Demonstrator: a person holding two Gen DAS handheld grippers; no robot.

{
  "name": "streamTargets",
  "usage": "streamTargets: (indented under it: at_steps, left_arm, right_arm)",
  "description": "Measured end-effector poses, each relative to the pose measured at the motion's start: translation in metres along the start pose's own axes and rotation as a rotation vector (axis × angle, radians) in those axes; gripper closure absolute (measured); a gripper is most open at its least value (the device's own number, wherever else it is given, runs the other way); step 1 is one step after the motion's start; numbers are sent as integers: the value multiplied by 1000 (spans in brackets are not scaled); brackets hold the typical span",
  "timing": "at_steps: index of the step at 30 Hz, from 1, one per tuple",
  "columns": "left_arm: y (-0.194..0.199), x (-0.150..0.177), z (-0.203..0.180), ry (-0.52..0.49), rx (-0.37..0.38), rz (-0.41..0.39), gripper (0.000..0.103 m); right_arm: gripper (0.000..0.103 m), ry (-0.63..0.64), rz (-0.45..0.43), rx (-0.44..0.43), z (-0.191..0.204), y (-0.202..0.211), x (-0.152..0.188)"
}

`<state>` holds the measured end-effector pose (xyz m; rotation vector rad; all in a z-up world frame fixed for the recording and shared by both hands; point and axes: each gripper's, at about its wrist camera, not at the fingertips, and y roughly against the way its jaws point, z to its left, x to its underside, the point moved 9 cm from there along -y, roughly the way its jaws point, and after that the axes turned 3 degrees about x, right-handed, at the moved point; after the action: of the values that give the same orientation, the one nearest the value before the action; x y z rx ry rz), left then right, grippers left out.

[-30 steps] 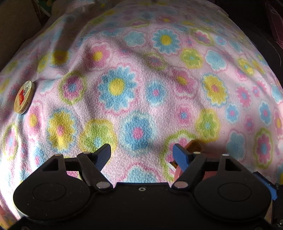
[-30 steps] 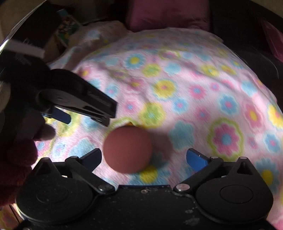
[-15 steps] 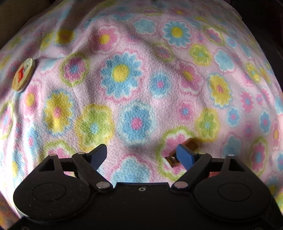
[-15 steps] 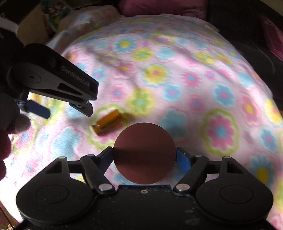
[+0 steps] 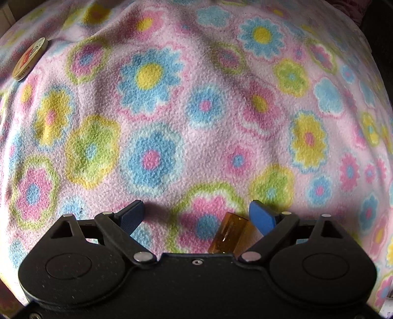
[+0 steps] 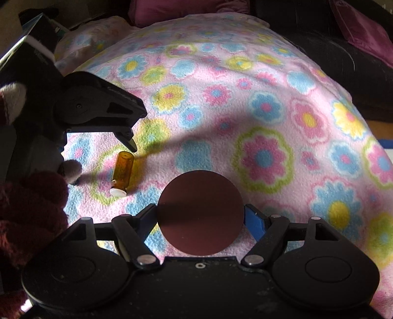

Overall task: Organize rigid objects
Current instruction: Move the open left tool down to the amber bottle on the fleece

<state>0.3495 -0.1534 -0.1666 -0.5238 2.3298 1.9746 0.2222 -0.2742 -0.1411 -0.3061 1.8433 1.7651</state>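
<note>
My right gripper (image 6: 200, 217) is shut on a dark red ball (image 6: 200, 212) and holds it just above the flowered blanket (image 6: 245, 110). An amber pill bottle (image 6: 122, 171) with a white cap lies on the blanket to the left of the ball. My left gripper (image 5: 196, 216) is open, with the same amber bottle (image 5: 229, 233) lying between its fingers, close to the right blue pad (image 5: 261, 217). The left gripper also shows in the right wrist view (image 6: 98, 108), hovering over the bottle.
A round flat tin (image 5: 29, 59) with a red picture lies on the blanket at the far left. Magenta cushions (image 6: 186, 7) and a dark sofa (image 6: 331, 54) lie behind the blanket. A gloved hand (image 6: 29, 196) holds the left gripper.
My right gripper closed on the red ball and lifted it. My left gripper moved forward and down, so the amber bottle now lies between its open fingers.
</note>
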Motion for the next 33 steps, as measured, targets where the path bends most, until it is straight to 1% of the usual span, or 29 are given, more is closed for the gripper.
streamTargets:
  at_steps: [4,6,7,9,11,12,13,14,16,18,19,22,25,26,30,31,33]
  left_arm:
    - [-5,2,-8,-88,-26,1,14]
    - [-4,3,-3,-98,-56,-7,15]
    - [-1,4,5,-81,-84,-18,15]
    - [4,2,20,-58,-112,-29,16]
    - [6,0,40,-71,-129,-11,16]
    - [6,1,48,-81,-146,0,15]
    - [7,1,60,-92,-181,5,16]
    - [8,0,69,-98,-191,-2,15]
    - [14,-1,78,-126,-173,-23,15]
    - [21,-1,82,-155,-195,-47,16]
    - [24,1,81,-167,-191,-57,16]
    - [30,12,60,-181,-102,-46,15]
    - [29,16,40,-153,-53,-42,15]
    - [27,16,32,-142,-51,-47,15]
    - [37,7,23,-112,-44,-94,15]
    - [34,1,24,-110,-58,-116,15]
    - [40,-1,21,-135,-87,-149,14]
  right_arm:
    - [27,-13,-8,-14,-2,2,-2]
    - [27,-13,-9,-13,-2,2,-3]
    - [27,-13,-10,-13,-3,2,-3]
    - [27,-13,-11,-15,-4,2,-3]
    - [27,-17,-7,-19,-5,1,-4]
    - [27,-21,-5,-21,-5,1,-3]
    - [27,-24,-3,-23,-6,1,-3]
    - [27,-28,-1,-26,-6,1,-3]
    - [27,-36,0,-34,-5,1,-4]
    - [27,-36,-5,-36,-5,2,-4]
    - [27,-32,-8,-35,-4,3,-4]
    - [27,-21,-12,-29,-2,3,-3]
    - [27,-6,-13,-16,-1,3,-2]
    - [27,-3,-14,-13,-2,2,-2]
    - [27,-4,-10,-11,-4,1,-2]
    - [27,-7,-7,-13,-5,1,-2]
    - [27,-18,-3,-17,-7,0,-2]
